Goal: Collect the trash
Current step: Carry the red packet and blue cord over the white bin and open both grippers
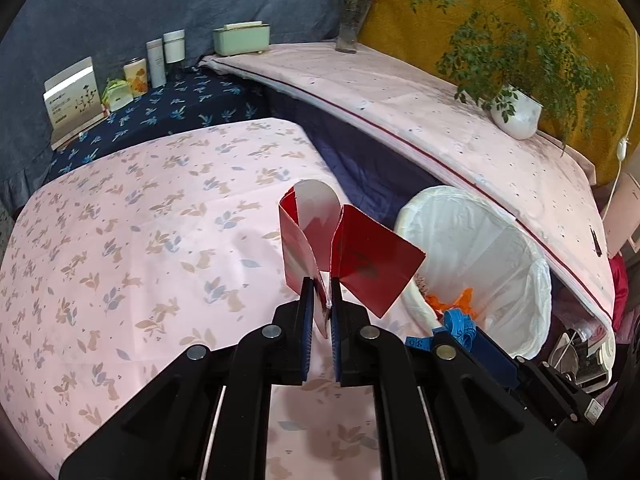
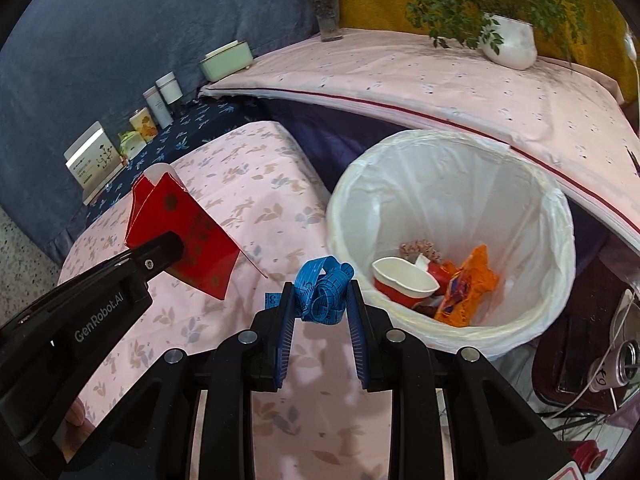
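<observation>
Left gripper [image 1: 320,288] pinching red envelope [image 1: 360,264], right gripper [image 2: 320,300] clamping blue tape measure [image 2: 322,294] beside bin [image 2: 552,216]

Even, soft daylight, bright enough; faint shadows fall on the pink cloth [image 2: 256,216] (no harsh glare). Strong fisheye bending and dark vignette at the corners; focus stays sharp throughout.

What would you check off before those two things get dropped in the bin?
1. Left hand-held gripper shut on the red envelope: ok.
2. Right hand-held gripper shut on the blue tape measure: ok.
3. Trash bin open, with room above the trash inside: ok.
4. Tape measure over the bin mouth: not ok, still short of the rim.
5. Envelope over the bin mouth: not ok, above the bedsheet.
6. Tape's loose end free of the fingers: cannot tell.
</observation>
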### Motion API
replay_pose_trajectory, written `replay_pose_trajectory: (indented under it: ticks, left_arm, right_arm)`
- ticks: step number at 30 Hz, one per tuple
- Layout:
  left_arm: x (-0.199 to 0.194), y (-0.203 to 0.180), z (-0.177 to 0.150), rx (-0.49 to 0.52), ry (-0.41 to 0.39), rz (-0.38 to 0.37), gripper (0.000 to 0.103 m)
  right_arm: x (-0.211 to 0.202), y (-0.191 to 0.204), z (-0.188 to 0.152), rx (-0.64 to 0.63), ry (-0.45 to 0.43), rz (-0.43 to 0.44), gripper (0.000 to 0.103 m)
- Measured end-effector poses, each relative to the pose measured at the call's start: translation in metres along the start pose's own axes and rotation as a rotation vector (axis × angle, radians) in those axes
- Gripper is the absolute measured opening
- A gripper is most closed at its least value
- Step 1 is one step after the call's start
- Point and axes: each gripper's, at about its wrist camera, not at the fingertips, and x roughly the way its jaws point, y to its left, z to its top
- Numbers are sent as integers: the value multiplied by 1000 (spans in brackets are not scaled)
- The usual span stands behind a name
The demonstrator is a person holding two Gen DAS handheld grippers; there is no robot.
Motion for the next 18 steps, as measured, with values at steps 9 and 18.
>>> replay_pose_trajectory:
  ticks: [9,18]
  left_arm:
    - [4,-48,11,58,-2,-49,8]
    - [19,-97,28,111,10,-121,11]
  right_arm:
    - [-19,-47,11,58,-53,-55,25]
    - [-25,-100,23,140,-82,-106,25]
